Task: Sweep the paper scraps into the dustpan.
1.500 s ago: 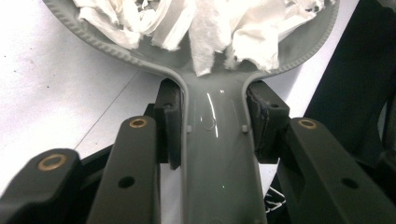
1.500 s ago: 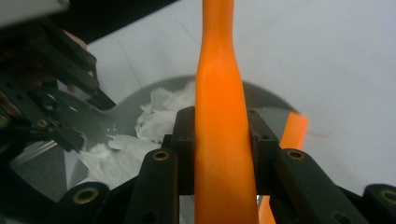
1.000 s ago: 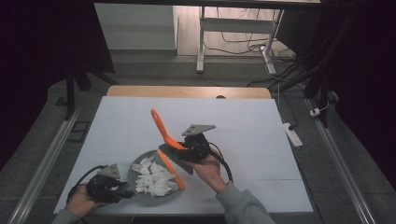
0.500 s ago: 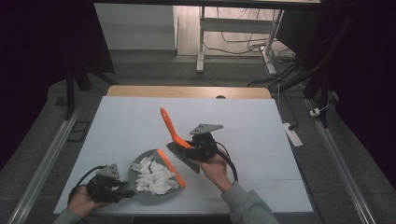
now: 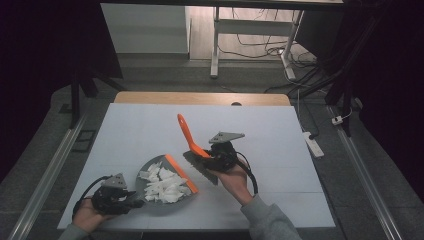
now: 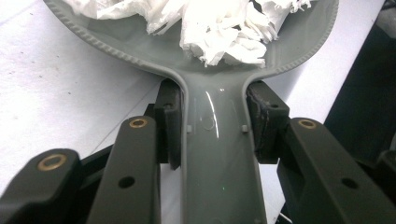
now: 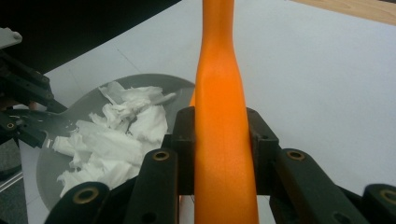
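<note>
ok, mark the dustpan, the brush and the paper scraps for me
dustpan (image 6: pixel 219 154): left gripper view, on its grey handle between the claw pads.
brush (image 7: pixel 222 140): right gripper view, on its orange handle.
paper scraps (image 5: pixel 162 187): high view, middle of the white pile in the pan.

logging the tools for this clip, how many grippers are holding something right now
2. The left gripper clamps the grey plastic dustpan's handle at the table's near left; the right gripper clamps the orange brush handle mid-table.

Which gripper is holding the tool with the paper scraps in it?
The left gripper. It is clamped on the handle of the grey dustpan, which holds the white paper scraps. The right gripper grips the orange brush handle instead.
</note>
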Demonstrator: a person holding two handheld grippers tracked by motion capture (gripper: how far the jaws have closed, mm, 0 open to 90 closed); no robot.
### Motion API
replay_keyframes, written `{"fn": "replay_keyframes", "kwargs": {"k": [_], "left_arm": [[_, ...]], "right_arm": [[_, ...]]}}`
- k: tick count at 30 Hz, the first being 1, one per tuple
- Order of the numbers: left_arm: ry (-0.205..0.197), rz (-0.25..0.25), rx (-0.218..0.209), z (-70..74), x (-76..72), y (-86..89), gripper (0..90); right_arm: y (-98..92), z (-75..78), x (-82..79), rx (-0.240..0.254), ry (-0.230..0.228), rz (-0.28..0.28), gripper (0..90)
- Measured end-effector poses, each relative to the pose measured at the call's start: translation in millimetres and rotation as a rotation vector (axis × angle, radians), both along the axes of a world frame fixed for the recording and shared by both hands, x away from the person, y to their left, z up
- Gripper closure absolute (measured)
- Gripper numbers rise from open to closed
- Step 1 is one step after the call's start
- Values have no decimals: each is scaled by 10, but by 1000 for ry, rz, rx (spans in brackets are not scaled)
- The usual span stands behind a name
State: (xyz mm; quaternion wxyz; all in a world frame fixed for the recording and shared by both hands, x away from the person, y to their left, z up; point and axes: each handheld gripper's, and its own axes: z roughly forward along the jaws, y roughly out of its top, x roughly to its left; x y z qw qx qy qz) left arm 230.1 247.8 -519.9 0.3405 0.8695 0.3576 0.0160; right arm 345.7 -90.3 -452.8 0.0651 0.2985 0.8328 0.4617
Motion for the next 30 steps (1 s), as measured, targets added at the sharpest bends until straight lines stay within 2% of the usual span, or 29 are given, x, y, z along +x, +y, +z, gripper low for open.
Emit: {"fn": "replay_keyframes", "kwargs": {"k": [4,16,25,30], "left_arm": [[-14,24,5,39,-9,-15,613],[-44,126,-27,130,-9,-86,613],[-54,208,-52,173,-6,-68,613],[-69,228,-57,200,-16,-68,613]], "right_arm": [[-80,2,0,5,0,-9,704],[-434,7,-48,13,-17,-26,704],[-686,21,-104,16,-38,-39,704],[-814,37,-153,40,-38,-40,704]]}}
